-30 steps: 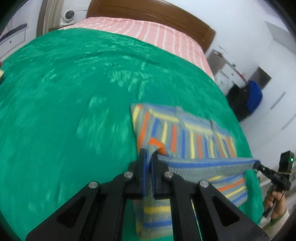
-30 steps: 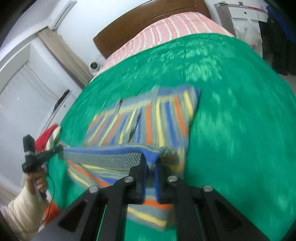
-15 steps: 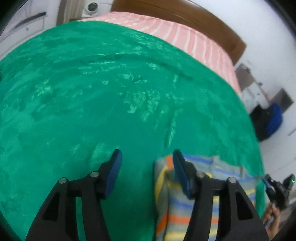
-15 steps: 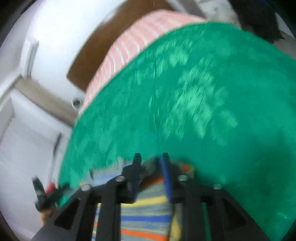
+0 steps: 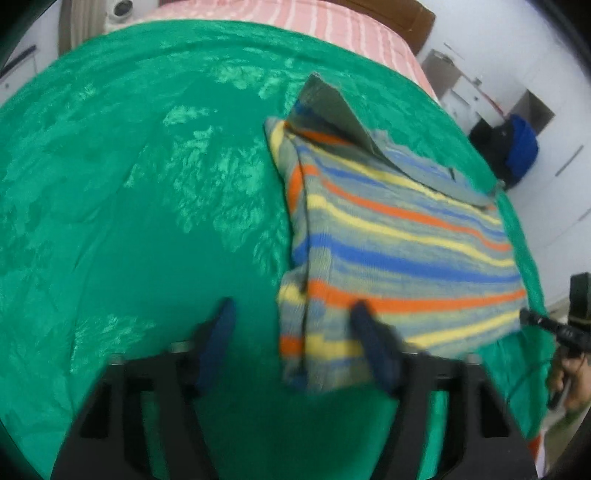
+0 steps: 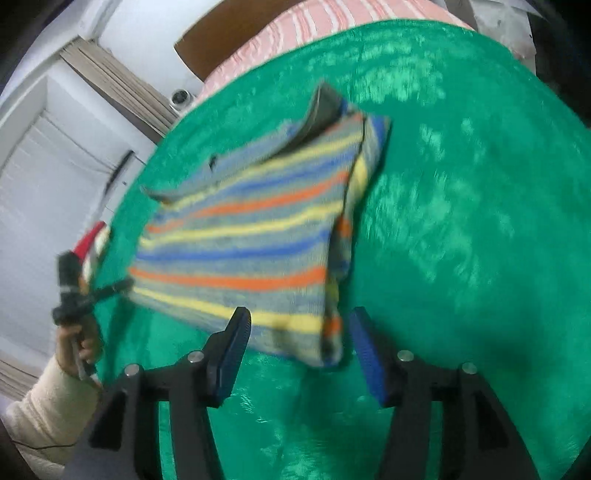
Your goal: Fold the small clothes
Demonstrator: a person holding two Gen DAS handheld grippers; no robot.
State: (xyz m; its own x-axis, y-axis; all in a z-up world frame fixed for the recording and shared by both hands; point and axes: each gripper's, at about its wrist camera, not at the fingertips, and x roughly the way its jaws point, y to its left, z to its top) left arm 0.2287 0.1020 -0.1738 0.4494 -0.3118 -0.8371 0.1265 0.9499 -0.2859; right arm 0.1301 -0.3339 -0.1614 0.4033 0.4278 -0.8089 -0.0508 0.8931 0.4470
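Note:
A small striped knit garment (image 5: pixel 399 236), grey with blue, orange and yellow bands, lies folded on the green bedspread (image 5: pixel 140 206). One far corner of it sticks up. My left gripper (image 5: pixel 295 325) is open and empty, over the garment's near left corner. My right gripper (image 6: pixel 299 328) is open and empty, over the garment's near right corner; the garment also shows in the right wrist view (image 6: pixel 251 240). Each gripper shows small at the edge of the other's view.
The bedspread (image 6: pixel 461 240) covers a bed with a pink striped sheet (image 5: pixel 295 18) and a wooden headboard (image 5: pixel 402 14) at the far end. A dark bag with a blue item (image 5: pixel 513 147) stands on the floor at the right. A red object (image 6: pixel 88 240) lies at the bed's left edge.
Both grippers held the garment's edge a second ago and carried it over the rest. They have let go, opened and drawn back, and the garment now lies folded.

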